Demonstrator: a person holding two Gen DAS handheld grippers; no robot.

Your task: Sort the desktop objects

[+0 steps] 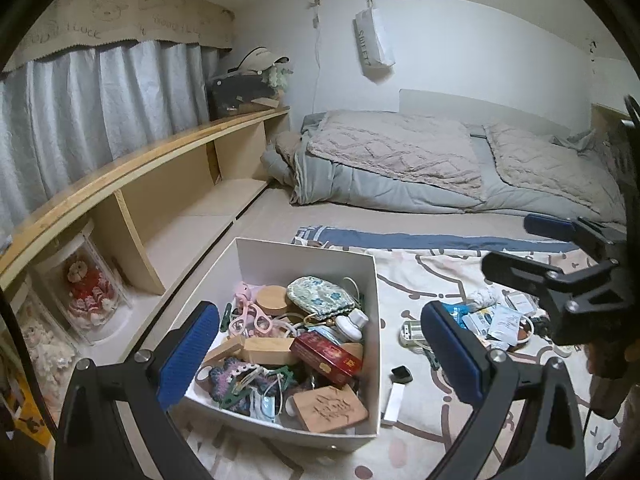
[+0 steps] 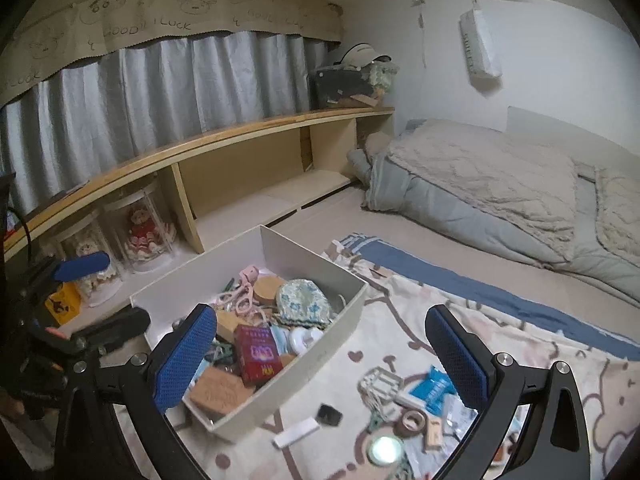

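A white box [image 1: 370, 292] [image 2: 340, 320] on the patterned blanket holds many small items: a red carton [image 1: 328, 358] [image 2: 258, 350], a floral pouch [image 1: 320, 294] [image 2: 302, 300], wooden blocks, pink glasses. My left gripper [image 1: 320, 356] is open and empty, hovering over the box. My right gripper [image 2: 320, 360] is open and empty above the box's right edge. Loose items lie on the blanket to the right: a blue packet [image 2: 432, 386], a tape roll [image 2: 414, 422], a black square [image 1: 401, 374] [image 2: 329, 415], a white stick [image 1: 392, 402] [image 2: 296, 432].
A wooden shelf [image 1: 160, 184] [image 2: 240, 168] with dolls in clear cases [image 1: 90, 292] runs along the left under a grey curtain. A folded quilt [image 1: 400, 160] [image 2: 500, 200] lies at the back. The right gripper shows at the left view's right edge [image 1: 560, 264].
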